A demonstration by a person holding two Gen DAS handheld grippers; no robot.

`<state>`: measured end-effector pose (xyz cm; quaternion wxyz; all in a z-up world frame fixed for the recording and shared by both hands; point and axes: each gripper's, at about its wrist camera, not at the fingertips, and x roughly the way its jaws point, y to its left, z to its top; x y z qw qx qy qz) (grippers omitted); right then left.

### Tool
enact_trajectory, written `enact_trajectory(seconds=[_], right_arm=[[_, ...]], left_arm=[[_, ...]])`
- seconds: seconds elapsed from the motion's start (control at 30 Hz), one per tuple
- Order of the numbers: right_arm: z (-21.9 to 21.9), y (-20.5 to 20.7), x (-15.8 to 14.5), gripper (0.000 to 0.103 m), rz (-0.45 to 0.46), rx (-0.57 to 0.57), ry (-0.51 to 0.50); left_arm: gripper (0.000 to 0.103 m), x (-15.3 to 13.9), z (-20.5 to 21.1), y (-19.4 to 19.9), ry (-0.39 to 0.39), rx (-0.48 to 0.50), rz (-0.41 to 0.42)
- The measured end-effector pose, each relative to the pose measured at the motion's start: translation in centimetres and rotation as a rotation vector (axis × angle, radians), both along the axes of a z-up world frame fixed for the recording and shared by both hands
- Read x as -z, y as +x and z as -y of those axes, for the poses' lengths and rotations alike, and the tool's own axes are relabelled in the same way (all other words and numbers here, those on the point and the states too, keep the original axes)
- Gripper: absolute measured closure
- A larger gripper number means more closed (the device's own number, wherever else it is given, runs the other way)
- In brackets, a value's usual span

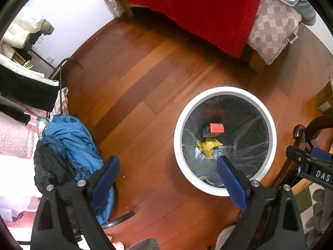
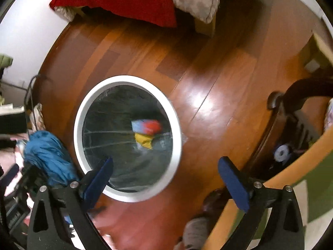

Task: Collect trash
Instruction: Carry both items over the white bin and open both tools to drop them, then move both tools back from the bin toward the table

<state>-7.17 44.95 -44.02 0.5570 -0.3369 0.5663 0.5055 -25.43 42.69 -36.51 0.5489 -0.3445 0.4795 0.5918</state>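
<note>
One white bin (image 1: 225,140) on the floor at about 4 o'clock holds two bits of trash, a red carton (image 1: 214,130) and yellow wrapper (image 1: 209,145), with left gripper (image 1: 167,171) and right gripper (image 2: 165,173) both spread wide, empty.

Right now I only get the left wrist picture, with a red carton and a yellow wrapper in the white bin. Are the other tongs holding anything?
Observer: No. In the right wrist view the right tongs stand open with nothing between them, over the near edge of the white bin.
Operator: Is there anything beside the bin that I can't see?
Observer: Yes. A pale roll sits inside the dark wooden furniture to the right of the bin.
</note>
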Motion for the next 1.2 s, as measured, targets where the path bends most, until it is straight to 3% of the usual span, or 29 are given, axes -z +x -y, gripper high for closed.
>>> enact_trajectory(seconds=[0.17, 0.4, 0.9, 1.2], right_arm=[[1.6, -1.0, -1.9, 0.001, 0.064, -0.048, 0.019], [4.4, -2.4, -5.7, 0.001, 0.072, -0.09, 0.059], [13.6, -2.0, -19.1, 0.001, 0.044, -0.09, 0.26], [19.3, -1.7, -26.4, 0.001, 0.015, -0.098, 0.383]], left_arm=[[0.008, -1.9, 1.1, -0.1, 0.023, 0.002, 0.011], [0.008, -5.7, 3.2, 0.0, 0.075, 0.017, 0.034], [0.008, -16.7, 11.1, 0.4, 0.249, 0.069, 0.123], [0.008, -21.1, 15.5, 0.8, 0.303, 0.094, 0.18]])
